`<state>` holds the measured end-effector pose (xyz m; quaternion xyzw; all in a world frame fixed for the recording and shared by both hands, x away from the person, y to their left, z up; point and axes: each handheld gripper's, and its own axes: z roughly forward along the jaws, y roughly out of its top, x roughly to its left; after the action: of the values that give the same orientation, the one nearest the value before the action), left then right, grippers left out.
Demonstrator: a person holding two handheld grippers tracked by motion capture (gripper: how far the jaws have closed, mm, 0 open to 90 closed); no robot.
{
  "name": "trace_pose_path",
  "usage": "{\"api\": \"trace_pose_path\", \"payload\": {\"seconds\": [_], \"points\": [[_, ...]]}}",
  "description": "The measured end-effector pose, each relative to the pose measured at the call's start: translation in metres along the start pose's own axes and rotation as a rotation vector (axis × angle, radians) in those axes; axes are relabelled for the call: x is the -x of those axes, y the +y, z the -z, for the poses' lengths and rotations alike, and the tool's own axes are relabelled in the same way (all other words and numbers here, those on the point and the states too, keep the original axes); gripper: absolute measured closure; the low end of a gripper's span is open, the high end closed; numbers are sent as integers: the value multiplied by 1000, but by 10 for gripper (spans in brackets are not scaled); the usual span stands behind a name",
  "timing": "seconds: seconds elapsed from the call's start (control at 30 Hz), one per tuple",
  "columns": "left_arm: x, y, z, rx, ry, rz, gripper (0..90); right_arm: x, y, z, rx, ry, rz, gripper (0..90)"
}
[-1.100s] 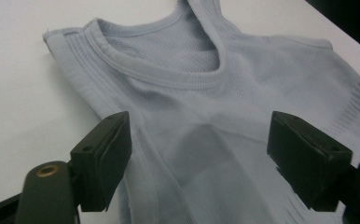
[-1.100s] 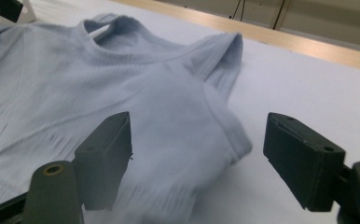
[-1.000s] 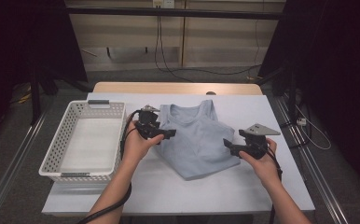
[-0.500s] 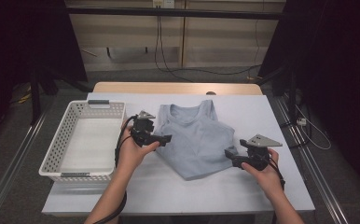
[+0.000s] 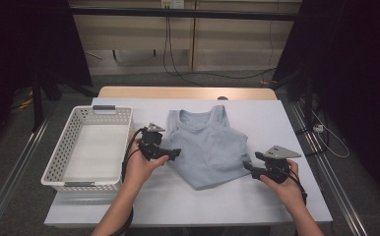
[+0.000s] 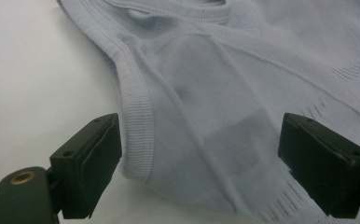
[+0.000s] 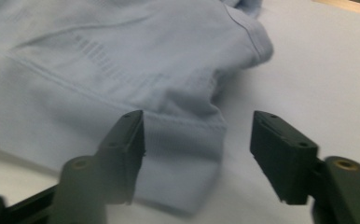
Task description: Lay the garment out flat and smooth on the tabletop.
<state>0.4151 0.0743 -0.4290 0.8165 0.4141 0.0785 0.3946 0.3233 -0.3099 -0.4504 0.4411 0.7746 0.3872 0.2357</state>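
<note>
We see a pale blue-grey knitted sleeveless top (image 5: 207, 147) lying flat near the middle of the white tabletop (image 5: 276, 123), its neckline toward the far edge and its folded lower part pointing toward the person. To its left, near the tabletop's left edge, stands an empty white perforated plastic basket (image 5: 65, 152), just apart from the garment. Our left claw (image 5: 174, 153), held in the person's left hand (image 5: 141, 167), sits at the top's left edge; in the left gripper view its two black jaws stand wide apart, with the ribbed armhole edge (image 6: 138, 130) and a fold of the fabric lying between them, and neither pad (image 6: 99, 163) presses on the cloth. Our right claw (image 5: 248, 167), held in the right hand (image 5: 284, 187), points at the garment's right lower side. In the right gripper view its jaws have just been closing and stand about half open, with the ribbed corner of the hem (image 7: 187, 158) between them; the left jaw sits over the fabric, the right jaw is clear of it above bare tabletop, so the cloth isn't gripped. Both claws hang low, close to the surface.
</note>
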Motion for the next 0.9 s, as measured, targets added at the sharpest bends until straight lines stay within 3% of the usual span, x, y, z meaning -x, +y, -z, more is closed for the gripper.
{"api": "trace_pose_path", "payload": {"seconds": [0.23,0.37,0.5,0.67,0.73,0.87,0.9], "points": [[2,-6,-2,-6,8,10,135,0,3,7,23,0,-8,459],[1,-11,1,2,4,19,137,-4,11,5,38,27,-8,508],[1,-13,6,2,0,34,135,-7,13,-3,20,52,-1,556],[2,-17,6,-5,0,40,139,-15,9,-16,-46,76,30,595],[3,-19,6,-17,7,19,137,-15,8,-17,-56,74,34,595],[3,-18,7,-14,0,36,142,-15,3,-23,-104,68,36,600],[3,-18,6,-12,3,36,142,-15,0,-23,-94,69,37,602]]}}
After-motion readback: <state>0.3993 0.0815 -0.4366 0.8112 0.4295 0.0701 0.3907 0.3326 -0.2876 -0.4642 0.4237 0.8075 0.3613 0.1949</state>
